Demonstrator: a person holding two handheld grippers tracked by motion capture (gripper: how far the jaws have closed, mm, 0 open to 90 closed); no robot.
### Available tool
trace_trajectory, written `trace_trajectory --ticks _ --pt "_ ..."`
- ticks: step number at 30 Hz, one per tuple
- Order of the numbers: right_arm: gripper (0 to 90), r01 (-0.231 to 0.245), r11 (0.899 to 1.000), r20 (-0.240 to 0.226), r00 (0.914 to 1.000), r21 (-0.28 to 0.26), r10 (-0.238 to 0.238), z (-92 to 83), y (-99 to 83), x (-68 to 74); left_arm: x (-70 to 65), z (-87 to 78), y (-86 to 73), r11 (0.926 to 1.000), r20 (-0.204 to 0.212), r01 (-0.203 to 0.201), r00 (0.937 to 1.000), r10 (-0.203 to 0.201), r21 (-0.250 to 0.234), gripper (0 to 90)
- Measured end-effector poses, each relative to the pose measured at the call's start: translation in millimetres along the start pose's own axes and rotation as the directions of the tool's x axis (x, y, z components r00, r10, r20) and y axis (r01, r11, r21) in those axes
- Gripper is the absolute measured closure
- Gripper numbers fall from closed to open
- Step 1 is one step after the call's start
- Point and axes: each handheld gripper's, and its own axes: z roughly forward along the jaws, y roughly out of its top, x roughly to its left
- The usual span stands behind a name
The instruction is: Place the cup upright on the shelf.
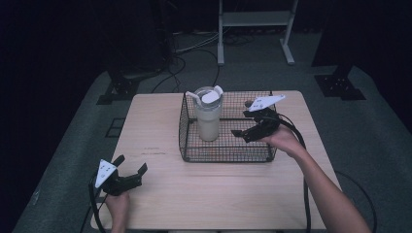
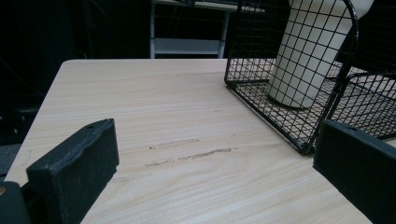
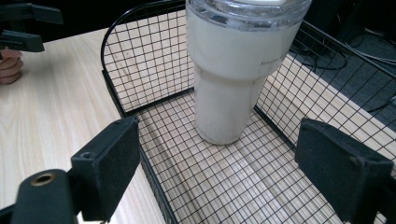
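Your right gripper [image 1: 247, 127] hovers inside the wire basket [image 1: 228, 154], jaws wide apart and holding nothing, at 3 o'clock from the upright cream tumbler [image 1: 208, 119]. Your left gripper [image 1: 130, 171], jaws spread and likewise unloaded, rests at the table's [image 1: 214, 194] 7 o'clock. The right gripper view cuts off the tumbler's lid.

Dim room; grey floor [image 1: 379, 141], white shelf frame [image 1: 255, 19], cables [image 1: 194, 46], perhaps stands.

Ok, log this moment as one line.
right claw: open, over basket | cup: upright in basket | left claw: open, idle
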Motion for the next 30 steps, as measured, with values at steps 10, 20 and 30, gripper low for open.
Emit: trace_trajectory --ticks 10,20,30 --pt "13.5 -0.012 1.000 -0.004 0.9999 -0.005 0.012 -8.6 -12.0 2.0 0.4 -0.1 0.1 1.0000 0.000 -0.008 1.0000 0.008 0.004 0.0" --pt "13.5 -0.030 1.000 -0.004 0.9995 -0.003 0.030 -14.4 -25.1 3.0 -0.3 0.0 0.0 1.0000 -0.001 -0.003 1.0000 0.003 0.002 0.0" --pt "13.6 -0.055 0.998 -0.009 0.9984 -0.014 0.055 -22.3 -44.1 5.6 -0.2 -0.1 0.1 1.0000 -0.001 -0.006 1.0000 0.006 0.005 0.0"
